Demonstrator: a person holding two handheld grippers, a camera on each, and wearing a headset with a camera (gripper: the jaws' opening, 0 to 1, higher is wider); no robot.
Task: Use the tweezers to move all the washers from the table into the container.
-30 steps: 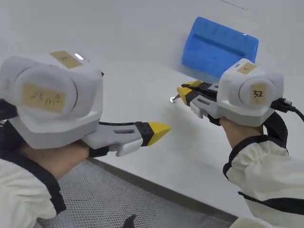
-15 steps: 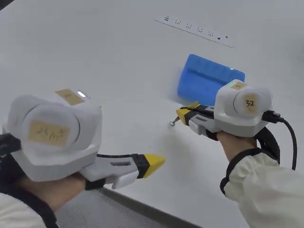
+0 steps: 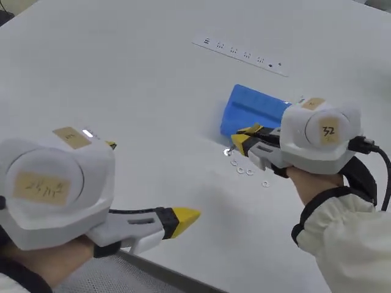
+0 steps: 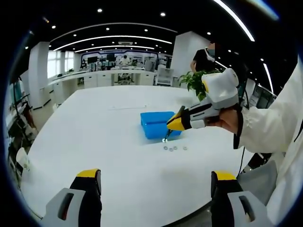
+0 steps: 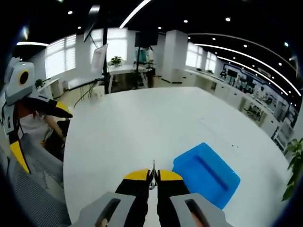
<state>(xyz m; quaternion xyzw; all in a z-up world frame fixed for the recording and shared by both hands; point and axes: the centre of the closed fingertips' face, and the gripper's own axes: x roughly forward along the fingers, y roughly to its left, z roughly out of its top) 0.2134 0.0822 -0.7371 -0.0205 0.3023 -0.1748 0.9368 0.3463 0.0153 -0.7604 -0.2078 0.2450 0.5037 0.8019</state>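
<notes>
Right now I am looking down on the big white table (image 3: pixel 122 73), which is taking up most of the head view. The blue container (image 3: pixel 253 110) is sitting on it with its near edge just beyond my right gripper (image 3: pixel 241 139).

My left gripper (image 4: pixel 155 176) is hanging over the near edge of the table with its two yellow-tipped jaws spread wide and nothing between them.

My right gripper is pointing toward the container. Its jaws are pressed almost together, pinching the thin metal tweezers (image 5: pixel 153 168), which are sticking out forward from between the yellow tips.

In the left gripper view the tweezers' point is hanging just in front of the container and a little above the table. Whether it is carrying anything is too small for me to tell.

Four washers (image 3: pixel 240 170) are lying loose on the table, just beside the container's near edge. Three are sitting close together under the tweezers, and the fourth is lying a little apart, nearer to me.
</notes>
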